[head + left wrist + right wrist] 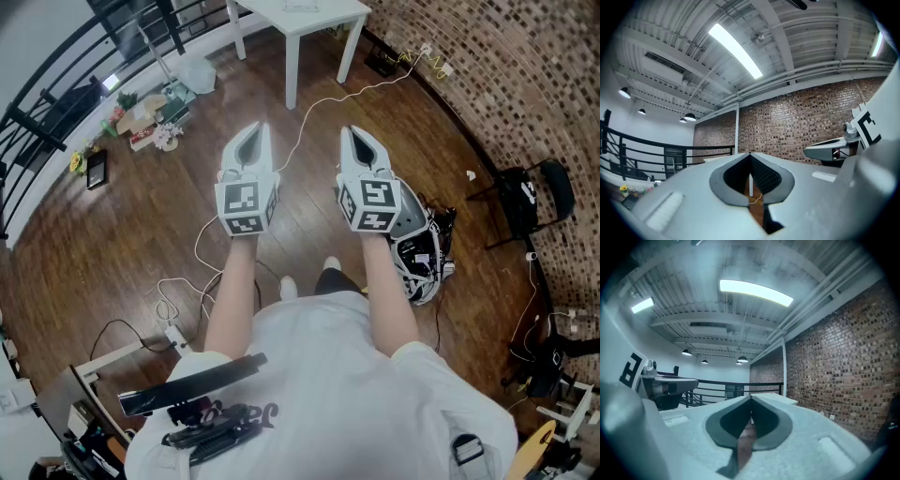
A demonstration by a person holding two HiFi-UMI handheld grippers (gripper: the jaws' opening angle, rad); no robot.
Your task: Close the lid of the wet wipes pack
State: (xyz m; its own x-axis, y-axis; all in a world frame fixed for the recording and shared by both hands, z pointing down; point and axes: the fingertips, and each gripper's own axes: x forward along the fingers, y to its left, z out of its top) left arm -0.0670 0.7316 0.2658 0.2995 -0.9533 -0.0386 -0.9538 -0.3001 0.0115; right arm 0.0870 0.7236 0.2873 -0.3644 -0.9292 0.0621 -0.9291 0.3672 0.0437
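left claw [255, 131]: tips pressed together, nothing between | right claw [354, 134]: same | both held side by side above wooden floor [112, 253] | white table [309, 17] beyond

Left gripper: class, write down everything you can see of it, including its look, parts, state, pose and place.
The left gripper is a pale grey, plastic-looking shell that tapers to two jaws with dark, textured inner pads. The jaws meet at the tips, and the teardrop gap behind them holds nothing. A cube with black-and-white square markers sits at its rear. The person's left forearm carries it in mid-air above the wooden floor, pointing forward, beside the right gripper and apart from it.
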